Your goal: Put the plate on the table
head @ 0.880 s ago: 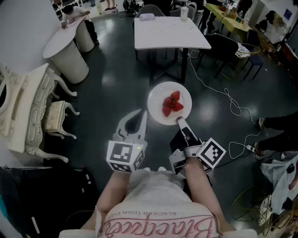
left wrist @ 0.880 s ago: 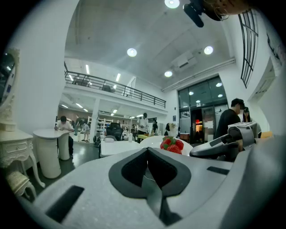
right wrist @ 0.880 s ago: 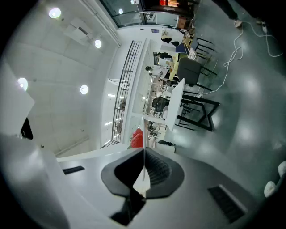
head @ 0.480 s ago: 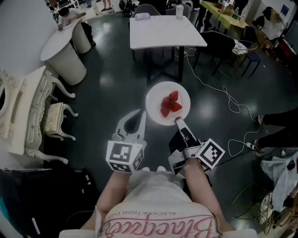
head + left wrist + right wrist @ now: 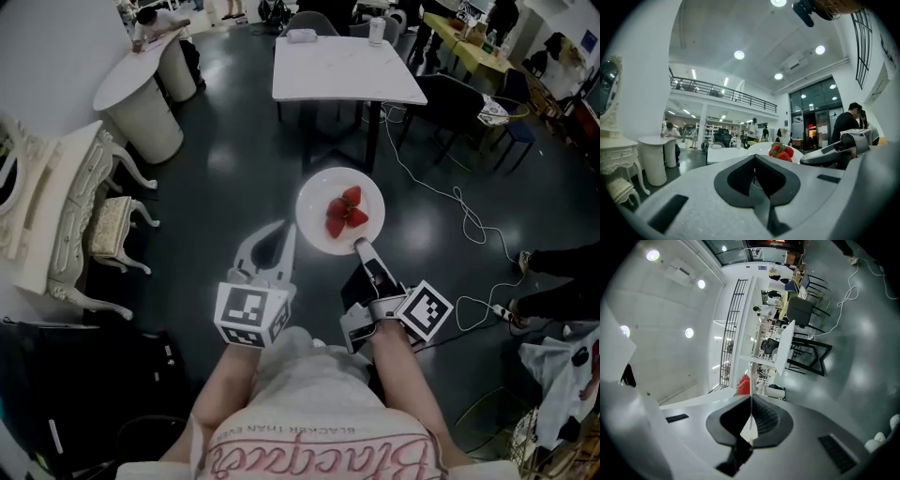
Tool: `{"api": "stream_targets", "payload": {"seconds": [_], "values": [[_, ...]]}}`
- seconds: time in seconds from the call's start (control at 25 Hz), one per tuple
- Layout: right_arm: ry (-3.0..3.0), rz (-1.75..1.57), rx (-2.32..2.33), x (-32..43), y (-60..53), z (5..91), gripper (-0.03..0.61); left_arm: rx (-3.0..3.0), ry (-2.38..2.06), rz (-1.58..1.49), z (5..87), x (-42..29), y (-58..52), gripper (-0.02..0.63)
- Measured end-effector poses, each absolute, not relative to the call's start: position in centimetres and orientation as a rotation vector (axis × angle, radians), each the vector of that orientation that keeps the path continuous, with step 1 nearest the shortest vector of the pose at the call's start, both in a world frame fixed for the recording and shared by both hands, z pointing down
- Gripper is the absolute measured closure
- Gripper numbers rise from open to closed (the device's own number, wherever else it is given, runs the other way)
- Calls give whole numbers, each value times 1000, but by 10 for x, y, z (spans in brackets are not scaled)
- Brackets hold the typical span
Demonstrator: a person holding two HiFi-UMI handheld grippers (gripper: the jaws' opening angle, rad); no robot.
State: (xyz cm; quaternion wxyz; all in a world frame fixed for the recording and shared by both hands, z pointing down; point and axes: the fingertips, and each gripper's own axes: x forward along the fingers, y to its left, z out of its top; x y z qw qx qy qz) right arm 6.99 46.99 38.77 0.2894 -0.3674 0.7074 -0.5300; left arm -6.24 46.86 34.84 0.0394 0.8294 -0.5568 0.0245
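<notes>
Two pairs of tongs are held out in front of the person, above a dark, glossy floor (image 5: 225, 169). The right tongs (image 5: 359, 246) pinch the near rim of a round white plate (image 5: 314, 220). In the right gripper view the rim shows edge-on as a thin white line clamped between the ribbed pads. The plate is in the air, level, well short of any desk, and three strawberries (image 5: 345, 212) lie bunched near its middle.

The left tongs (image 5: 286, 228) sit just beside the plate's near-left edge, apart from it. In the left gripper view the two halves are pressed together with nothing between them, and the plate and berries show just past the tip.

Ahead of the plate stands a square white desk (image 5: 347, 70) on dark legs. A cup (image 5: 377, 31) stands at its far edge, with a small white item (image 5: 300, 36) at its far left corner that I cannot identify. A dark chair (image 5: 450, 98) stands beside the desk's right side. A white cable (image 5: 441, 192) snakes across the floor from beneath the desk toward the right.

To the left is a round white desk (image 5: 141, 80) on a drum base. Nearer stands an ornate white dressing table (image 5: 56, 202), and a cushioned stool (image 5: 111, 230) is tucked against it. The person's forearms and a light shirt with pink lettering fill the bottom of the head view.
</notes>
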Motion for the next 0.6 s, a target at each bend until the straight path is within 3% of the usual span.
{"api": "stream_targets", "payload": {"seconds": [0.6], "values": [[1819, -1463, -967, 84, 400, 394, 569, 2510, -1701, 60, 355, -52, 389, 609]]}}
